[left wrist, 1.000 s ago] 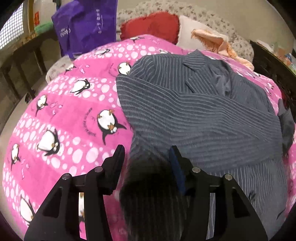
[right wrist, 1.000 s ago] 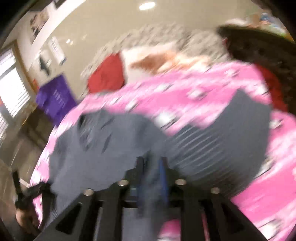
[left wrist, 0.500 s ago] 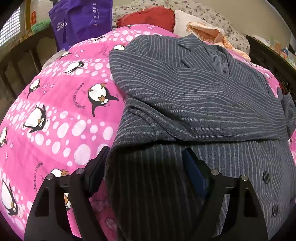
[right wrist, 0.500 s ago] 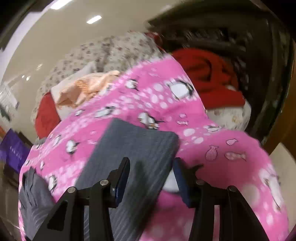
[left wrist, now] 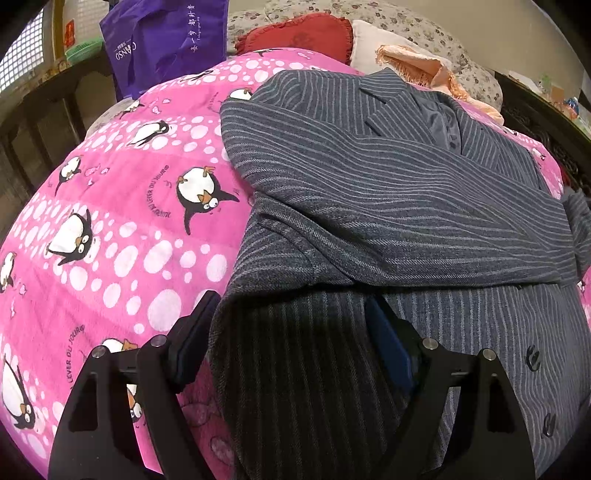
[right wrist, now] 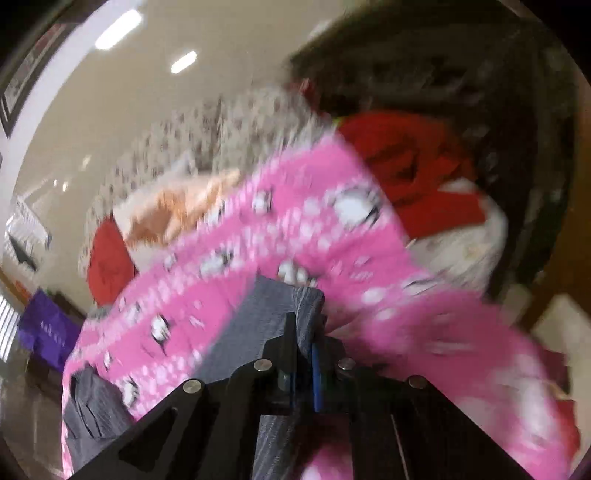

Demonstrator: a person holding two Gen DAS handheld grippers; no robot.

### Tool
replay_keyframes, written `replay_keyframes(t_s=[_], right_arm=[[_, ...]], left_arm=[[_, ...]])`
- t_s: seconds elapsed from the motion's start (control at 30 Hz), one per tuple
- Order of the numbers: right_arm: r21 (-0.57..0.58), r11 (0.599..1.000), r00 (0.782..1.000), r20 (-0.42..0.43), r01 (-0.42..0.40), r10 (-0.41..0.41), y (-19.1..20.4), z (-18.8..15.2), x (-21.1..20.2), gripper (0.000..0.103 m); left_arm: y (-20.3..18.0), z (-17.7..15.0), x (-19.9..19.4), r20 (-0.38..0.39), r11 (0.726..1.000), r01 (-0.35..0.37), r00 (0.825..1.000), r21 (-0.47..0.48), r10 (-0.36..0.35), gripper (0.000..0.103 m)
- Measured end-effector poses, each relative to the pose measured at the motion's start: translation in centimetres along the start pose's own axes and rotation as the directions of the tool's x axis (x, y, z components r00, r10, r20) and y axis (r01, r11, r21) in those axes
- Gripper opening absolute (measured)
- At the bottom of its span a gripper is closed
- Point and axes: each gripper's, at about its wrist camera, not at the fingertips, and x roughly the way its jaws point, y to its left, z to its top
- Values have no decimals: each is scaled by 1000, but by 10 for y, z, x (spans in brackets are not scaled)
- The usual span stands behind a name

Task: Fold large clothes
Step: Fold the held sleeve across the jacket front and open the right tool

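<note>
**Right tongs clamp the far sleeve end as the left tongs let go**

Now the near hem of the grey pinstriped wool jacket (left wrist: 388,192) lies between the fingers of the left gripper (left wrist: 291,347), which stand wide apart; its jaws have been opening over the last second and the pads no longer press the cloth, where a second ago they sat much closer about a bunched fold. Beyond that hem, one sleeve lies folded flat across the jacket's chest, and the jacket itself rests on the pink penguin-print fleece blanket (left wrist: 122,229), nearer its right side.

Out past the jacket's right edge, the right gripper (right wrist: 304,332) has closed within the last half second; its jaws are together on the squared end of the other grey sleeve (right wrist: 273,306), which half a second ago lay loose between open fingers. This view is blurred, so the depth of the bite is unclear.

Judging from this, the left sleeve fold is finished and released, and the right sleeve is caught ready to be carried across the chest.

Behind the jacket's collar sit a red cushion (left wrist: 303,35) and a purple cloth bag (left wrist: 166,40).
</note>
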Motion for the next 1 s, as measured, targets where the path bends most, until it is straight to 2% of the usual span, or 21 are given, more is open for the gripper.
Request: replay_keyframes(t_s=[0.1, 0.23, 0.3, 0.4, 0.47, 0.57, 0.63, 0.73, 0.83, 0.93, 0.97, 1.0], right_arm=[[-1, 999, 995, 96, 34, -34, -4, 3, -70, 5], [-3, 999, 982, 183, 49, -48, -2, -1, -152, 5], [-16, 999, 981, 192, 41, -37, 9, -9, -177, 5], [-59, 998, 983, 183, -2, 13, 43, -28, -190, 5], [-102, 993, 986, 150, -63, 77, 80, -47, -184, 5], [-158, 967, 976, 57, -199, 210, 149, -87, -152, 5], [-190, 942, 961, -30, -277, 277, 198, -124, -120, 5], [-199, 904, 922, -160, -379, 352, 262, -184, -72, 5], [-212, 876, 889, -260, -433, 376, 310, -237, -34, 5], [-275, 852, 876, -330, -445, 351, 348, -283, -5, 5], [-306, 848, 879, -351, -432, 321, 356, -295, 4, 5], [-361, 850, 893, -381, -383, 241, 363, -312, 16, 5]], left_arm=[[1, 0, 0, 1, 1000, 5, 1000, -4, -5, 82], [3, 0, -1, 3, 1000, 15, 1000, -12, -15, 81], [5, 0, -2, 5, 1000, 22, 1000, -16, -22, 81], [5, 0, -2, 5, 999, 28, 1000, -19, -28, 81], [6, 0, -3, 6, 999, 36, 999, -23, -36, 81], [8, -1, -4, 9, 998, 52, 999, -32, -51, 81], [10, -1, -5, 12, 997, 60, 998, -38, -60, 81], [11, -2, -6, 14, 996, 72, 997, -46, -72, 81], [11, -2, -6, 15, 996, 73, 997, -46, -72, 81], [11, -2, -6, 15, 996, 72, 997, -45, -71, 81], [11, -2, -6, 15, 996, 72, 997, -45, -71, 81], [11, -2, -6, 15, 996, 73, 997, -46, -72, 81]])
